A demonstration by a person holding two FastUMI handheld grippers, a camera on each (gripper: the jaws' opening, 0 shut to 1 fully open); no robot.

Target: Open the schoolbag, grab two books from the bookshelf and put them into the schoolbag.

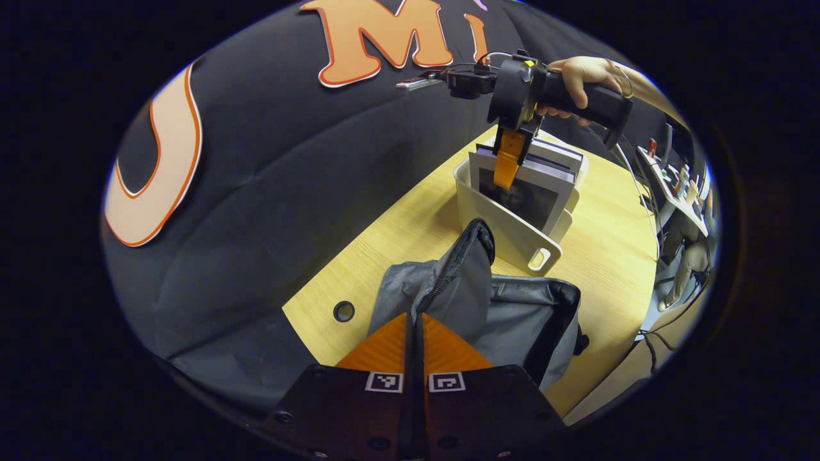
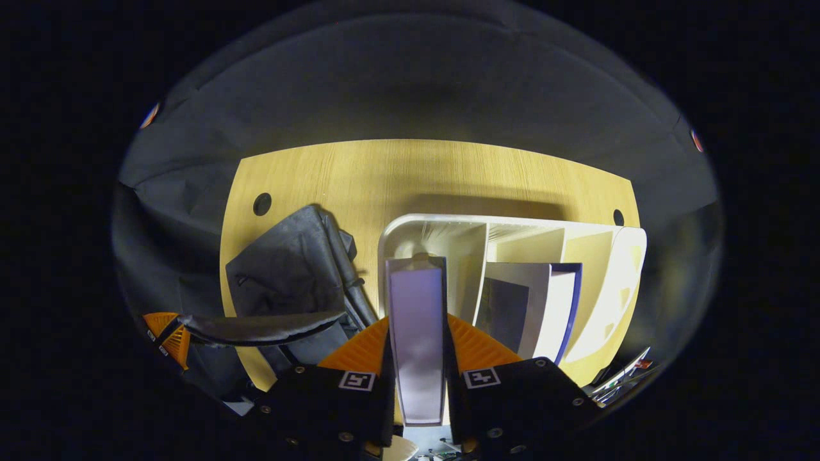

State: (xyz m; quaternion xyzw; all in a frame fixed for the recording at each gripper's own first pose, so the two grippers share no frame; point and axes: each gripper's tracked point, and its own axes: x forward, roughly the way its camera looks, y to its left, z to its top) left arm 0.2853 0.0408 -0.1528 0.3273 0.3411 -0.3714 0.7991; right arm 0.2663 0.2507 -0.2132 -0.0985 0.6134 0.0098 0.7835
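Left gripper view, left gripper (image 1: pixel 415 333): jaws pinched together on the raised edge of the schoolbag's (image 1: pixel 512 314) flap, holding the mouth open.
Left gripper view, right gripper (image 1: pixel 509 160): held by a hand (image 1: pixel 580 80) above the bookshelf (image 1: pixel 512 240), fingers down on a book (image 1: pixel 528 192) standing in it.
Left gripper view, table (image 1: pixel 397 237): schoolbag near the front edge, bookshelf just behind it.
Right gripper view, right gripper (image 2: pixel 418 349): jaws narrow, clamped on both faces of a book (image 2: pixel 416 320) in the shelf's left slot.
Right gripper view, second book (image 2: pixel 532 307): leaning in the next compartment of the bookshelf (image 2: pixel 615 282).
Right gripper view, schoolbag (image 2: pixel 288 275): left of the shelf, its flap lifted by the left gripper (image 2: pixel 168 333).
Step in hand: likely grasping a book, though whether one already lies in the bag cannot be told.
Next move: lift the book straight up clear of the dividers, then carry it across to the open mouth.
Writing: none readable on the books; the covers are too small and blurred.
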